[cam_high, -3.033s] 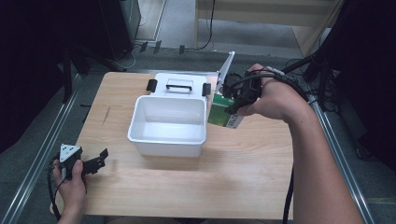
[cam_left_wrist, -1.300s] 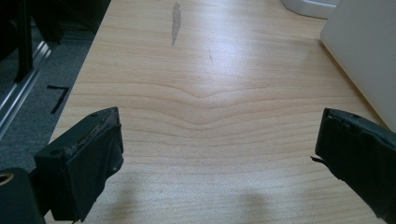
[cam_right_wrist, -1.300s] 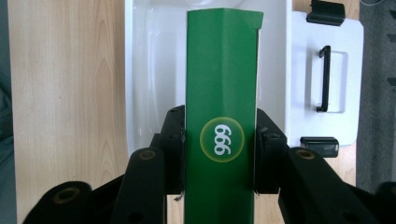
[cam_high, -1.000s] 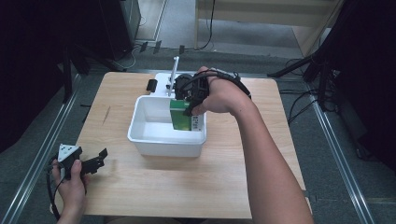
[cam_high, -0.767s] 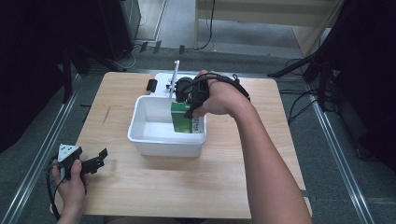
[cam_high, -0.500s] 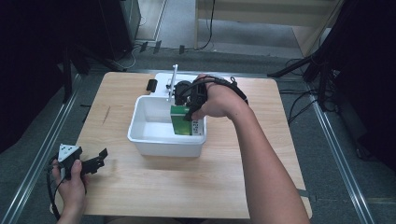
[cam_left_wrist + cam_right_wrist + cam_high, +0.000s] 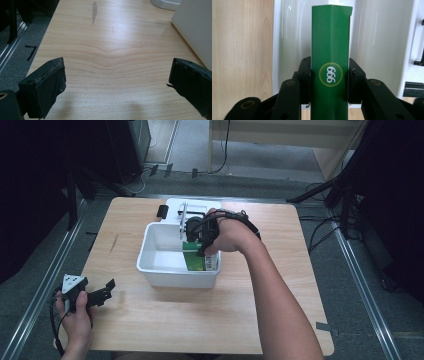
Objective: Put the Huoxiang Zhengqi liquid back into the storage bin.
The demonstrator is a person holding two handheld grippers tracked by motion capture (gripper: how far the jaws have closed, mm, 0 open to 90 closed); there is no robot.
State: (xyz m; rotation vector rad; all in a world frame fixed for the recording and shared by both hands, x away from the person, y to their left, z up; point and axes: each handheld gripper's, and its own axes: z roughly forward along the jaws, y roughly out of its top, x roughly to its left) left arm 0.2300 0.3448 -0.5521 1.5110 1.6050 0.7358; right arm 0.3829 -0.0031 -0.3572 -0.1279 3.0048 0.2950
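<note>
Fingers [image 7: 305,75] clamping green box [image 7: 330,50] inside white bin [image 7: 150,251].

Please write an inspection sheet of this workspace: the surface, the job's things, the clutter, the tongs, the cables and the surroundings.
Surface: wooden table, one dark streak near its left edge.
Job's things: green box marked 999, held upright inside the white bin, at its right end.
Clutter: white lid with black clips lies behind the bin.
Tongs: right tongs shut on the box, one jaw on each side; left tongs open, nothing between the jaws, near the table's front left corner.
Cables: black cable over the right wrist; more cables on the floor at right.
Surroundings: grey floor, metal rails along both sides, dark stands.
</note>
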